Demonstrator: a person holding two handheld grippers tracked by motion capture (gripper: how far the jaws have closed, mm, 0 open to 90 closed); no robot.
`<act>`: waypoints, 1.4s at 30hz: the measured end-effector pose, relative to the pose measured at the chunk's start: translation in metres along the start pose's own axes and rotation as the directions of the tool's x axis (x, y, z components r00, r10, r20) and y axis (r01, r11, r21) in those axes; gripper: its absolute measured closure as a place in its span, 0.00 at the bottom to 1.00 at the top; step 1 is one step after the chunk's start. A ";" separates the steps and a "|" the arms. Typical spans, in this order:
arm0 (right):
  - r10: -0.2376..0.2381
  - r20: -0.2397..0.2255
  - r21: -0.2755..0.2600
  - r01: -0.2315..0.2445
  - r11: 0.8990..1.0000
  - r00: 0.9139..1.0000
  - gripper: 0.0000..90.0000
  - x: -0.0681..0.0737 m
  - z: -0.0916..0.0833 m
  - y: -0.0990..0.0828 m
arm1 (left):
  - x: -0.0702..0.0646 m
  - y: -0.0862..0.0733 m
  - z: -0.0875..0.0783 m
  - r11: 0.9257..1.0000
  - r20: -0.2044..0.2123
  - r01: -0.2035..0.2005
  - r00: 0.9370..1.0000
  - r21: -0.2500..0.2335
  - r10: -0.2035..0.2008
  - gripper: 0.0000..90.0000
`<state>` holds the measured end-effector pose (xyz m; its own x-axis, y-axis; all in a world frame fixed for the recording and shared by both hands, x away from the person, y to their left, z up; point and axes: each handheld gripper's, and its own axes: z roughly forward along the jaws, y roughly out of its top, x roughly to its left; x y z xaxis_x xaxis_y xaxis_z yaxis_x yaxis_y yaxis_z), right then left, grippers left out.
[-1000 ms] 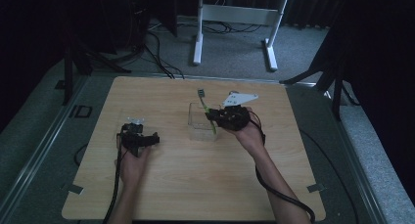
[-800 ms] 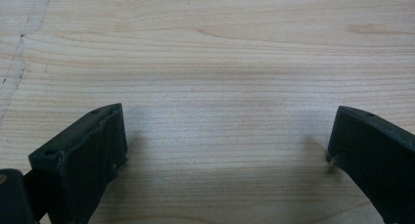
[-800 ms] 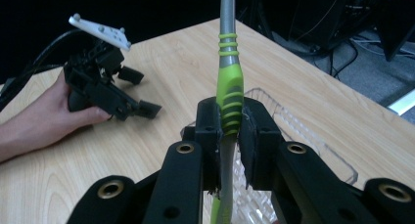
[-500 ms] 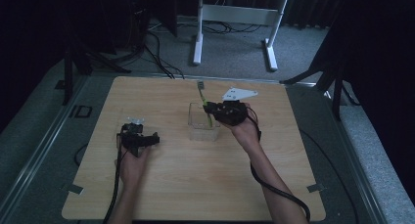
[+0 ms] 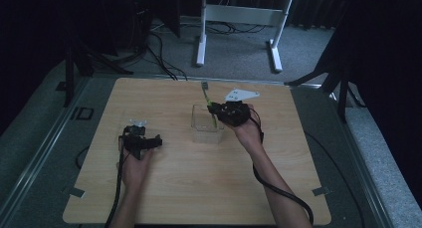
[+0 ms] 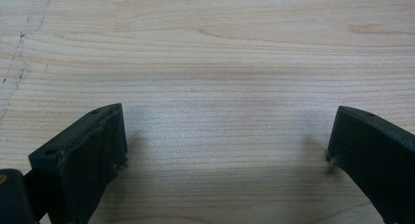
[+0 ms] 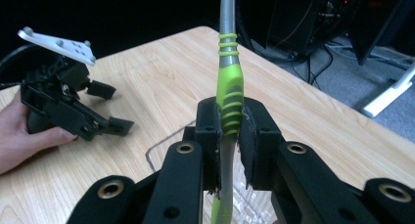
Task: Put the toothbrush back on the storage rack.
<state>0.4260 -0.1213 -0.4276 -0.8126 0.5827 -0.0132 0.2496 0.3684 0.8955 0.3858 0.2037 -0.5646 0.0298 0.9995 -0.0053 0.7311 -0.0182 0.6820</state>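
Note:
A green and grey toothbrush (image 5: 206, 94) (image 7: 229, 82) is clamped between the jaws of my right gripper (image 5: 218, 111) (image 7: 230, 121), which is shut on its ribbed green grip. The grey end points up and away from the hand. The green end hangs down into a clear plastic box (image 5: 196, 126) (image 7: 155, 150) near the table's middle. My left gripper (image 5: 155, 139) (image 6: 227, 131) rests low on the wooden table (image 5: 199, 188) to the left, its jaws open over bare wood. It also appears in the right gripper view (image 7: 111, 109), held in a hand.
The table ends in a grey floor border on every side. A white desk frame (image 5: 239, 19) and cables lie on the floor beyond the far edge. Each gripper trails a black cable toward the near edge.
My right gripper has drifted slightly up and away with the toothbrush. The left gripper has stayed put.

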 end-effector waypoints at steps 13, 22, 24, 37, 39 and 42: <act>-0.010 0.015 0.095 0.008 0.995 1.000 0.88 -0.001 0.014 -0.017 | 0.000 0.000 0.000 1.000 0.001 0.001 1.000 0.001 -0.001 0.02; -0.027 0.025 0.157 0.023 0.987 0.999 0.88 0.003 0.023 -0.024 | 0.000 0.000 0.000 1.000 0.000 0.002 1.000 0.000 -0.002 0.02; -0.026 0.025 0.164 0.021 0.986 0.999 0.88 0.003 0.025 -0.026 | 0.000 0.000 0.000 1.000 0.001 0.002 1.000 -0.001 -0.002 0.02; -0.058 0.022 0.221 0.051 0.974 0.998 0.86 0.008 0.030 -0.029 | 0.000 0.000 0.000 1.000 0.000 0.001 1.000 -0.001 -0.001 0.02; -0.074 0.029 0.235 0.065 0.970 0.997 0.86 0.010 0.031 -0.030 | 0.000 0.000 0.000 1.000 0.000 0.002 1.000 -0.001 -0.002 0.02; -0.087 0.022 0.239 0.080 0.968 0.996 0.82 0.012 0.032 -0.030 | 0.000 0.000 0.000 1.000 0.000 0.003 1.000 -0.002 -0.003 0.02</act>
<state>0.4252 -0.1025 -0.4688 -0.8194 0.5641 -0.1013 0.3025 0.5758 0.7595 0.3858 0.2034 -0.5647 0.0277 0.9996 -0.0078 0.7298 -0.0149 0.6835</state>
